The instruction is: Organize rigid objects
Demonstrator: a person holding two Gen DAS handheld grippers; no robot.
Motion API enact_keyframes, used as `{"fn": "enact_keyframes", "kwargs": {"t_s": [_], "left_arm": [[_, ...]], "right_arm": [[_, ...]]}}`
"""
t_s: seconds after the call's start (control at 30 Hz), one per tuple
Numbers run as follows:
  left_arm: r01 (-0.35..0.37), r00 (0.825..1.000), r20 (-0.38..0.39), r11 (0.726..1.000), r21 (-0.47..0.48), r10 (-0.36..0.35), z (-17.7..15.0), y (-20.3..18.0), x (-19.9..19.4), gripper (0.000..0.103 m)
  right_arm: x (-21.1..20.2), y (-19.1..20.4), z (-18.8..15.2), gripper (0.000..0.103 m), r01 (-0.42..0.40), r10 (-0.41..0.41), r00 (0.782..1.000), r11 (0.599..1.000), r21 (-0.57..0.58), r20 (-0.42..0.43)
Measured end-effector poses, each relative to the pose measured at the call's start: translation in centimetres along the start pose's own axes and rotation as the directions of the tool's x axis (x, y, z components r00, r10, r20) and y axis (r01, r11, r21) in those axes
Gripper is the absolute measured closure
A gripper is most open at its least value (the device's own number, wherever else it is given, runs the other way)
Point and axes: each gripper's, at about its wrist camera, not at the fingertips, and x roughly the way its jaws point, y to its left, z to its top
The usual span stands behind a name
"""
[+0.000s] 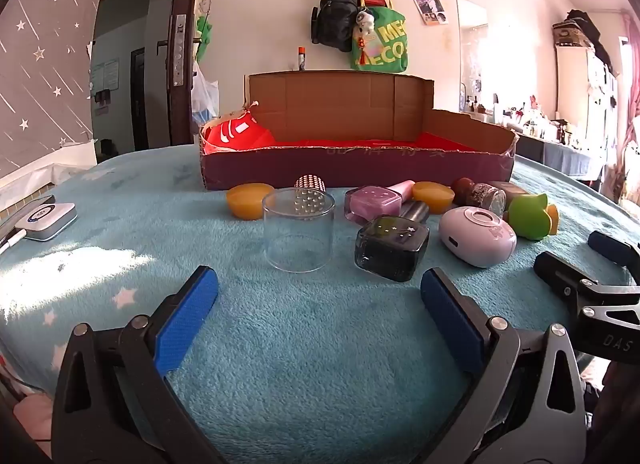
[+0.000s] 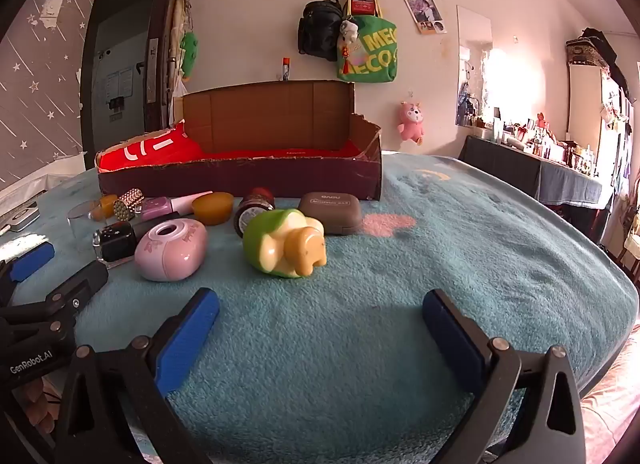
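Note:
A row of small objects lies on the blue blanket in front of a cardboard box [image 1: 352, 173] [image 2: 240, 179]. In the left wrist view: a clear glass cup [image 1: 298, 229], a dark nail polish bottle [image 1: 392, 246], a pink bottle [image 1: 376, 203], a pink oval device [image 1: 476, 236], a green toy [image 1: 530, 215]. My left gripper [image 1: 320, 292] is open and empty, short of the cup. My right gripper [image 2: 320, 310] is open and empty, short of the green toy [image 2: 286, 242]; the pink device [image 2: 170, 250] and a brown case [image 2: 330, 211] lie nearby.
Two orange pucks [image 1: 248, 199] [image 1: 432, 195], a studded cylinder [image 1: 310, 185] and a glitter jar [image 1: 482, 191] lie by the box. A red item [image 1: 240, 133] sits inside the box. A white gadget [image 1: 48, 219] lies far left. A cluttered counter [image 2: 560, 167] stands right.

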Motion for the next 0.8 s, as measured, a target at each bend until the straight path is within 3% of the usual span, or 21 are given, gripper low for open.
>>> {"fn": "enact_keyframes", "kwargs": {"t_s": [0.8], "left_arm": [[0.004, 1.000, 0.000, 1.000, -0.004, -0.004, 0.04, 0.03, 0.01, 0.000]], "right_arm": [[0.00, 0.08, -0.05, 0.000, 0.001, -0.001, 1.000, 1.000, -0.001, -0.002]]}}
